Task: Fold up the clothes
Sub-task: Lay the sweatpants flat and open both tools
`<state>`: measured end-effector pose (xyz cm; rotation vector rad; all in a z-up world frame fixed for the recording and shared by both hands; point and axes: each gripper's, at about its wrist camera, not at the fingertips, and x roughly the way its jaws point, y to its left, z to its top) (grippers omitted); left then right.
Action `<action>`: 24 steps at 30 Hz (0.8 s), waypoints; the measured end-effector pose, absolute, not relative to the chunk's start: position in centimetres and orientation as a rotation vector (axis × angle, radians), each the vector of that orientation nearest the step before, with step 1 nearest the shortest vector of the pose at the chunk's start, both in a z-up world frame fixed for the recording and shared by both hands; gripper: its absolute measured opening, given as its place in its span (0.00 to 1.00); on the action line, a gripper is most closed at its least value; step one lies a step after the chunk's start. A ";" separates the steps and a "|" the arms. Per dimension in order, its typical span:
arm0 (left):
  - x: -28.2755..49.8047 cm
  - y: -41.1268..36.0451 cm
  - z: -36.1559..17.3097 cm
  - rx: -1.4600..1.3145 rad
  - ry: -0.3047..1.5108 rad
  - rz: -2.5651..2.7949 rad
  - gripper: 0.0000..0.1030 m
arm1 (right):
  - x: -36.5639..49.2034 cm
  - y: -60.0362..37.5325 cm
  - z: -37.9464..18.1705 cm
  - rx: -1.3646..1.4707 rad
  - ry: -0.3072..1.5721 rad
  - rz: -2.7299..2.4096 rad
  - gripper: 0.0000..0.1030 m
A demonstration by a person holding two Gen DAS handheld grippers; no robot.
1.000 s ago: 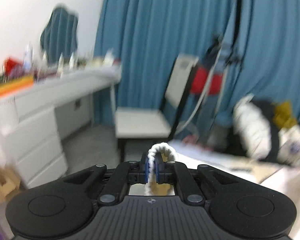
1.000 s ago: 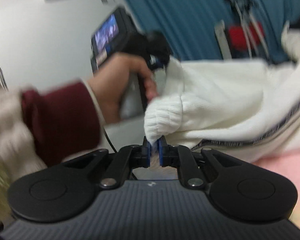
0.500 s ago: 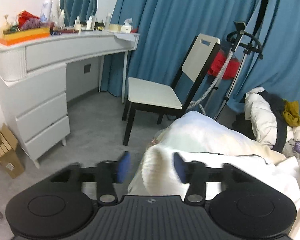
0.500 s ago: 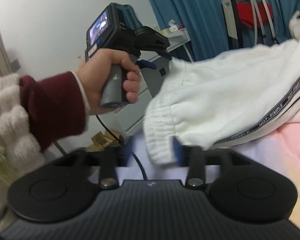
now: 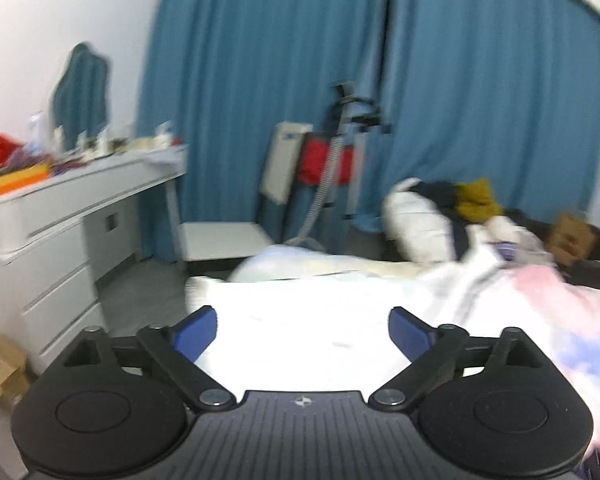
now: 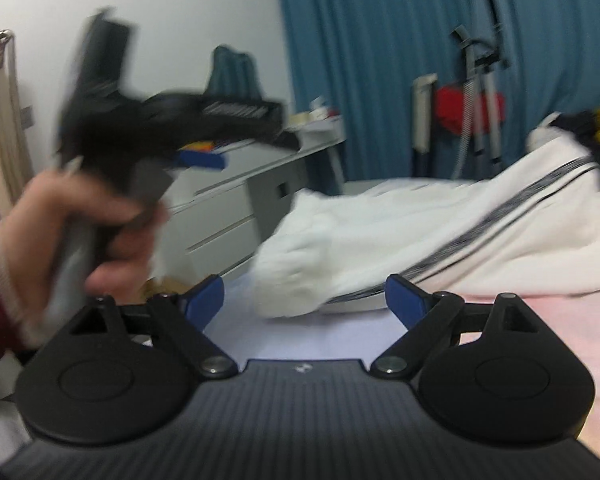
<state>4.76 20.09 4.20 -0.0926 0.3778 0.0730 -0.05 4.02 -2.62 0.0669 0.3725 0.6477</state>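
White knit trousers with a dark side stripe [image 6: 400,236] lie on the bed; their ribbed hem [image 6: 296,280] rests just ahead of my right gripper [image 6: 304,300], which is open and empty. In the left wrist view the same white garment [image 5: 300,320] lies bright and blurred below my left gripper [image 5: 302,330], which is open wide and empty. The left gripper's body, held in a hand with a maroon sleeve, also shows blurred at the left of the right wrist view [image 6: 172,120].
A pink and pale blue bedsheet [image 5: 560,320] covers the bed. A white dresser [image 5: 60,232] with clutter stands left, a white chair [image 5: 228,236] and a garment steamer [image 5: 340,168] before blue curtains. A pile of clothes [image 5: 440,212] lies at the far right.
Both grippers were shut on the white garment's hem a second ago. They opened and let it drop onto the bed, and now stand wide open and drawn back from it.
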 end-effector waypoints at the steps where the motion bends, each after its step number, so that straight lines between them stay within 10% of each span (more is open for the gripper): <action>1: 3.7 18.5 4.3 -0.096 0.367 0.051 1.00 | -0.1 2.7 -2.2 0.063 0.361 0.623 0.86; 11: -1.9 5.5 -0.4 -0.129 0.414 -0.111 1.00 | 1.3 -11.5 -1.2 0.043 0.283 0.333 0.86; 24: 2.7 6.3 -4.7 -0.124 0.467 -0.080 1.00 | 1.7 -14.4 -4.6 0.065 0.278 0.306 0.86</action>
